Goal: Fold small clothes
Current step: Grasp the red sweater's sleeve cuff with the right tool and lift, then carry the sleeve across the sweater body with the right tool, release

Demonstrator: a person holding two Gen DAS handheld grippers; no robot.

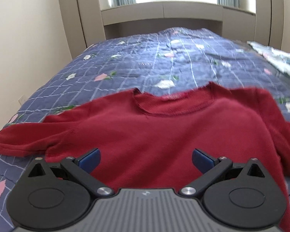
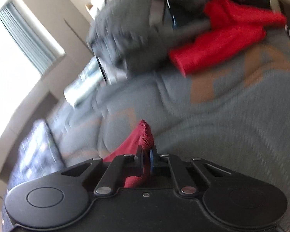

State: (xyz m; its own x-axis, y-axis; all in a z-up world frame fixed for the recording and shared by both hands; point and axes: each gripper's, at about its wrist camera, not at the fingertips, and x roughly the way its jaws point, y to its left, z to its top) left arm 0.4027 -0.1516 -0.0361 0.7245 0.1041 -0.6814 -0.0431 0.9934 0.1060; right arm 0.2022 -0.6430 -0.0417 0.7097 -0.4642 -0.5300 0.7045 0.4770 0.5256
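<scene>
A dark red sweater (image 1: 164, 127) lies spread on the bed, neckline (image 1: 172, 104) at the far side and one sleeve (image 1: 19, 141) stretched out to the left. My left gripper (image 1: 146, 157) hovers over its lower body, open, with nothing between its blue pads (image 1: 90, 159). In the blurred right wrist view my right gripper (image 2: 147, 152) is shut on a bunched edge of the red sweater (image 2: 146, 133), which sticks up past the fingertips. More of the red knit (image 2: 222, 46) shows at the upper right, beside a blurred grey device (image 2: 135, 29).
A blue checked quilt (image 1: 145, 58) with pink and white flowers covers the bed. A beige headboard (image 1: 162, 19) and window lie beyond, a wall (image 1: 19, 48) to the left. A pale patterned cloth (image 1: 276, 58) lies at the right. Blurred grey fabric with tan patches (image 2: 222, 106) fills the right wrist view.
</scene>
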